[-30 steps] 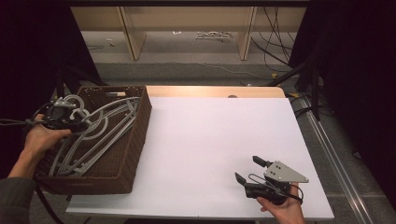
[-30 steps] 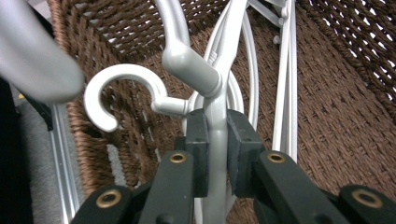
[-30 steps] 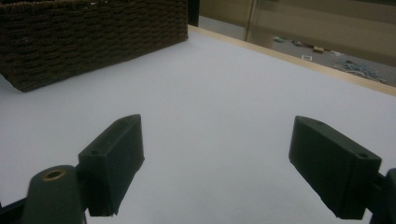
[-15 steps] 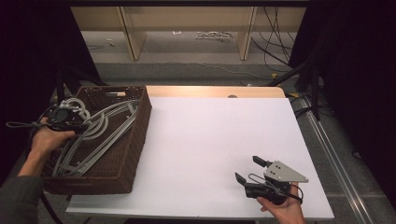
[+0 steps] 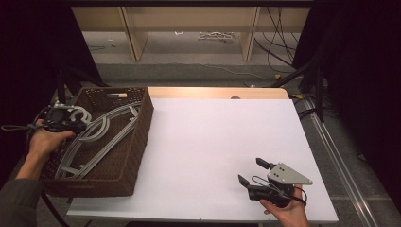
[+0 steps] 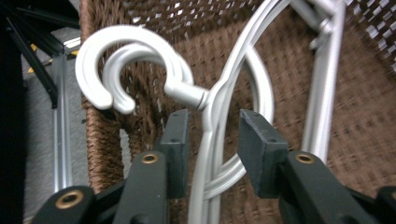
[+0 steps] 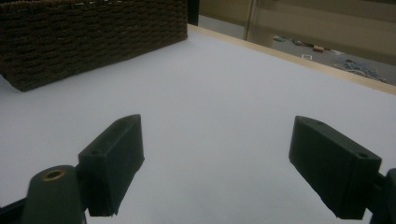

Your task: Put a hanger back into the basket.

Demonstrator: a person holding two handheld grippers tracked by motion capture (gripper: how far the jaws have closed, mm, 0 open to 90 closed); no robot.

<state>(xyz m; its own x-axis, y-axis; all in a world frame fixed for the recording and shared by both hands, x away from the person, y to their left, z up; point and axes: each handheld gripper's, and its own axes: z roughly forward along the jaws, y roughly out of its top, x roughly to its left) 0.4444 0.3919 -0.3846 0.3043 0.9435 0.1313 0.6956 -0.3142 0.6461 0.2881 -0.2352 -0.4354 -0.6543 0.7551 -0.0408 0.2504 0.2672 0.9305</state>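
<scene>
Several white plastic hangers [image 5: 101, 135] lie stacked in a brown wicker basket [image 5: 139, 142] at the table's left. My left gripper [image 5: 75, 122] hovers over the basket's left rim, at the hangers' hooks. Up close, the hangers' necks [image 6: 212, 107] run between its jaws. The jaws have just been opening, and a gap shows on each side, so the pads do not press. The hooks [image 6: 126, 60] curl to the upper left over the basket's weave [image 6: 289, 70]. My right gripper [image 5: 250, 171] rests low at the table's front right, open, its jaws [image 7: 219, 154] spread over bare white tabletop.
The white tabletop [image 5: 213, 137] stretches between the basket and the right hand. A small wooden piece [image 5: 117, 95] lies at the basket's far end. The basket's side wall [image 7: 93, 37] stands ahead and to the left of the right gripper. Shelving and cables lie beyond the table.
The left hand has slipped slightly back toward the basket's left rim. The hangers stay in the basket. The right hand and gripper have not moved.
</scene>
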